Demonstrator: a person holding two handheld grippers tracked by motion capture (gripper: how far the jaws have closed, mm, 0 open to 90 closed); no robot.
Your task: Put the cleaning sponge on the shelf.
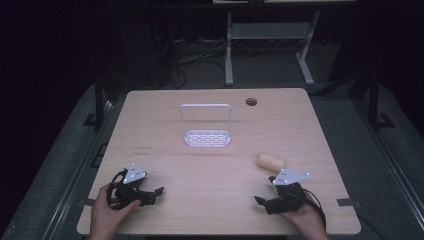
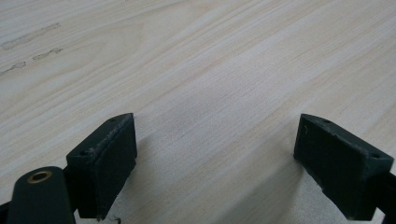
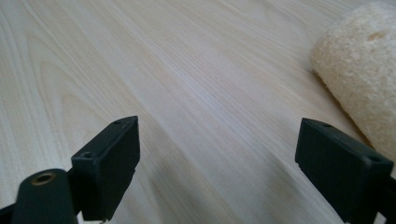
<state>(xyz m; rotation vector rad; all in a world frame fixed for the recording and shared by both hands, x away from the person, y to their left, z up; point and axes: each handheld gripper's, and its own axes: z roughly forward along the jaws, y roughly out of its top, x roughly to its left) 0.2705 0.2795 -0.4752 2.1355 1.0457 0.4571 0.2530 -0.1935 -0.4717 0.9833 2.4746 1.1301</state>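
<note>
**Sizing up the bread roll**

High view: your left claw [image 1: 159, 190] and right claw [image 1: 258, 201] rest low on the surface [image 1: 210, 170], the bread roll [image 1: 270, 162] just beyond the right one, the white rack [image 1: 206, 127] farther off.

Left gripper view: jaws apart, empty.

Right gripper view: jaws apart; the roll [image 3: 362, 84] looks light, soft, crushable. Grip its middle gently.

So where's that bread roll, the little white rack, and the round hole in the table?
bread roll [image 1: 270, 162], high view, middle of its crust.
white rack [image 1: 207, 138], high view, its perforated base.
round hole [image 1: 251, 102], high view, its dark centre near the table's far edge.
</note>
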